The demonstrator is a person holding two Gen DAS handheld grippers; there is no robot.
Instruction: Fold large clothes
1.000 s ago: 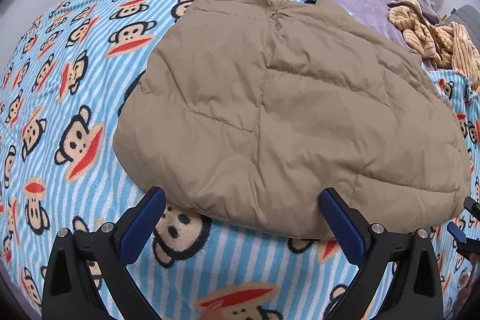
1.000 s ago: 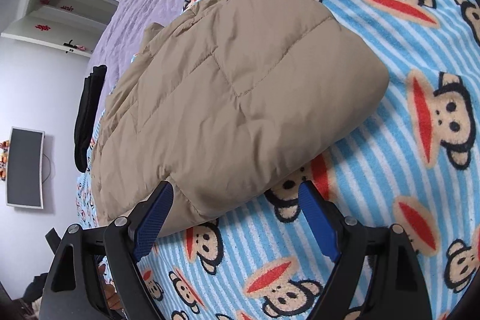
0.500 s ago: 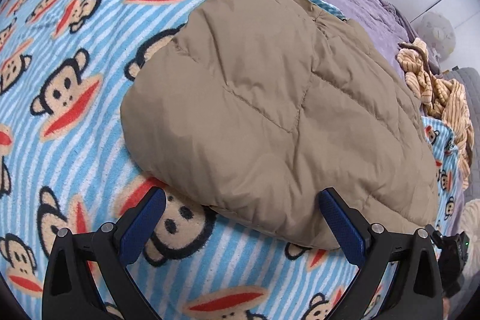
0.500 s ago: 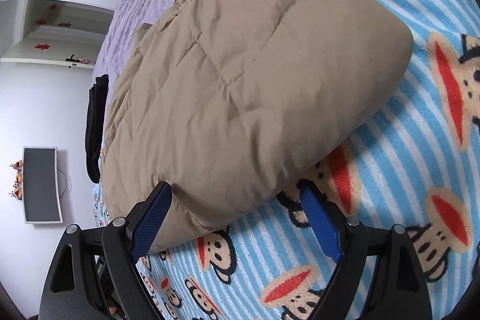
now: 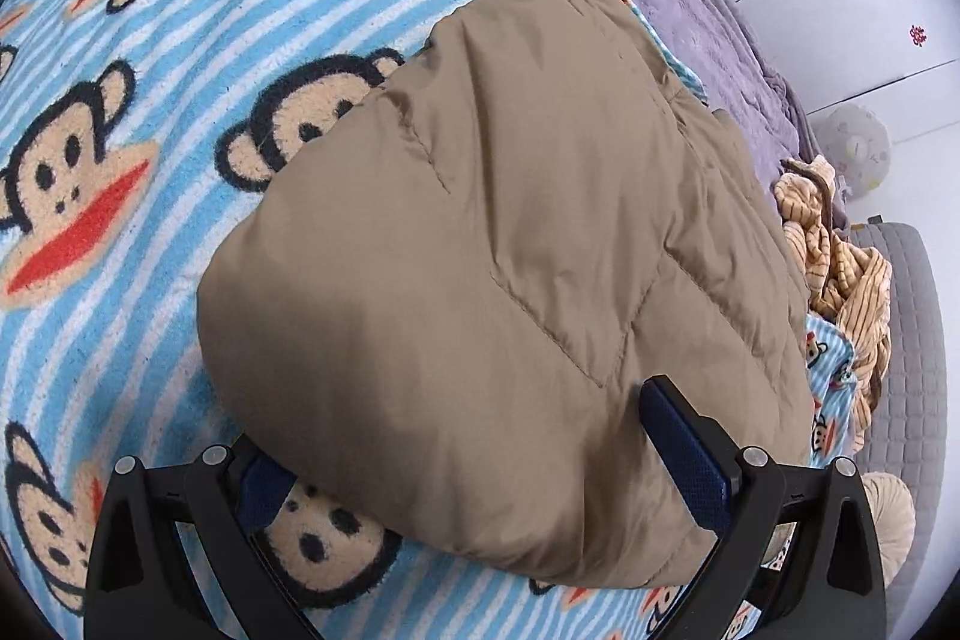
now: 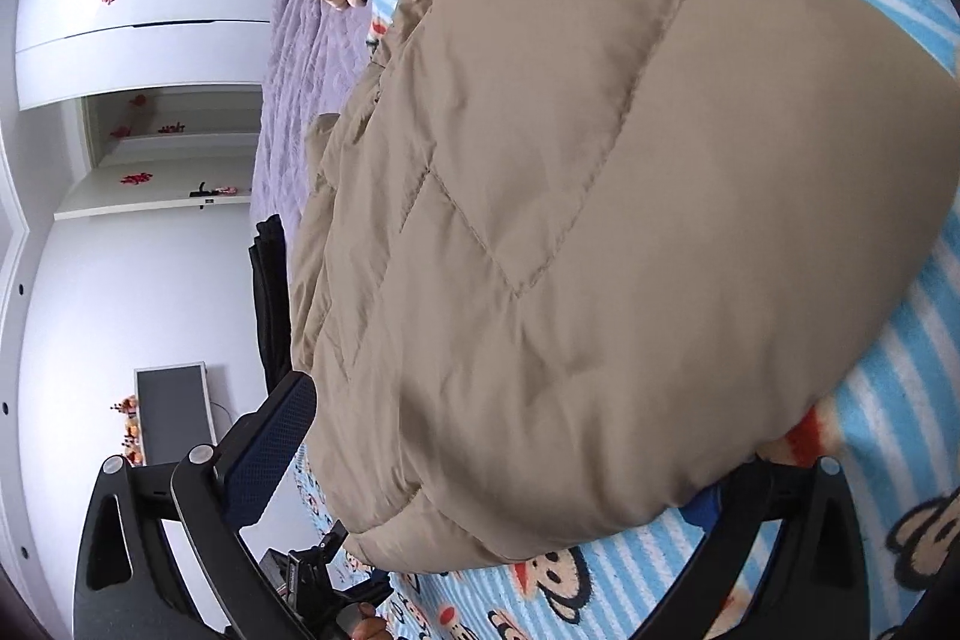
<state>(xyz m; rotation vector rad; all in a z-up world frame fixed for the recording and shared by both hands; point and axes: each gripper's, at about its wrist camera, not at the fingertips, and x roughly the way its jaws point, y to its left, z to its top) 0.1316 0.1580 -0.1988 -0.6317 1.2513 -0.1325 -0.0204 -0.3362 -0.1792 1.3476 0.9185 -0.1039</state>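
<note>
1. One tan jacket (image 5: pixel 492 280) lies folded on one monkey blanket (image 5: pixel 120 160).
2. Left gripper (image 5: pixel 480 466) fingers apart, straddling the jacket's 6 o'clock edge.
3. Right gripper (image 6: pixel 498 466) fingers have just opened wide around the jacket.

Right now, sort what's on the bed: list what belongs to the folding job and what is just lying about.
Part of the job:
tan puffer jacket
left claw, open, straddling the jacket's near edge
right claw, open, jaws just widened around that edge

Lying about:
monkey blanket
black garment
striped tan garment
purple bedspread
</note>
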